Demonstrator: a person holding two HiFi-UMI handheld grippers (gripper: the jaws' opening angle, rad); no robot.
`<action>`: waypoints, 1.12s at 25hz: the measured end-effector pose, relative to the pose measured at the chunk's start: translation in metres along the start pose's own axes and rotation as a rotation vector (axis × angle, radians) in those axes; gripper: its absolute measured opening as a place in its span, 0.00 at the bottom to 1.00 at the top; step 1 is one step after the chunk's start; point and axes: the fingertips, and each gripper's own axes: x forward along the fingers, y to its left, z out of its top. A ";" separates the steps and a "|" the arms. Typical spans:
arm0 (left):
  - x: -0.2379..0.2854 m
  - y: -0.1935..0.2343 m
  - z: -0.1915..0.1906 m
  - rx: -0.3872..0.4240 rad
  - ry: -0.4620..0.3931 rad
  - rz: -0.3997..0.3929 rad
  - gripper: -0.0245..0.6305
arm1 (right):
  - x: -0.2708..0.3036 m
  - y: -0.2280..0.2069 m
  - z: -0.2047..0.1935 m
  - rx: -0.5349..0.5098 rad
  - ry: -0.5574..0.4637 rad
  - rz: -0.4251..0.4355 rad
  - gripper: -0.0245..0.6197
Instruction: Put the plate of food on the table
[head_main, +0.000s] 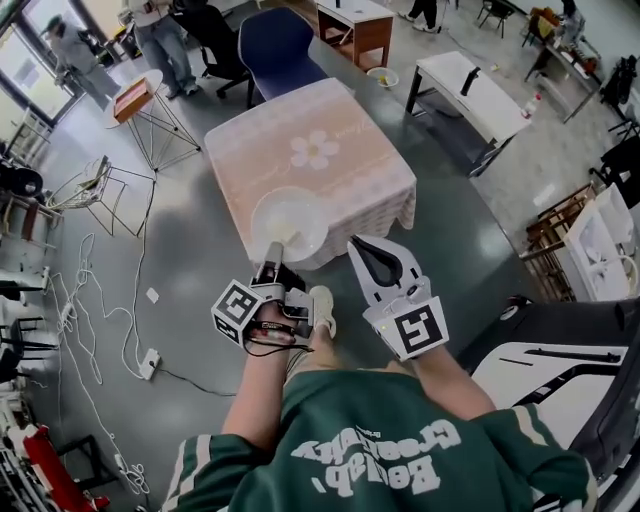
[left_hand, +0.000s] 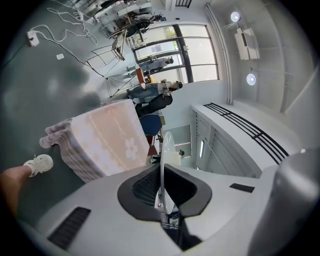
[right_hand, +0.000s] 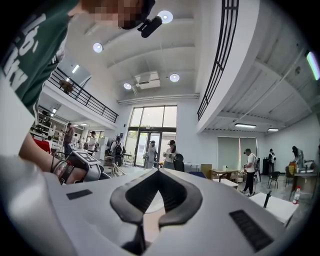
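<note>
Gripping the white plate (head_main: 290, 222) by its near rim, the left gripper (head_main: 272, 256) holds it in the air, its jaws narrowed onto the thin edge. From the head view the plate overlaps the near edge of the pink-clothed table (head_main: 330, 150). Just beside it, the right gripper (head_main: 362, 250) is empty, jaws together.

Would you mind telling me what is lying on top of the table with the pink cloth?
Only the pink cloth with its white flower print shows there. The plate held in front of it hides part of the near edge.
</note>
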 end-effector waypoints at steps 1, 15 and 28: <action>0.010 -0.002 0.006 0.003 0.010 0.002 0.07 | 0.012 -0.004 0.001 0.001 0.003 -0.005 0.06; 0.137 -0.017 0.076 0.007 0.101 0.004 0.07 | 0.144 -0.062 -0.004 0.017 0.042 -0.066 0.06; 0.207 -0.011 0.112 -0.002 0.156 0.027 0.07 | 0.218 -0.101 -0.016 0.025 0.066 -0.120 0.06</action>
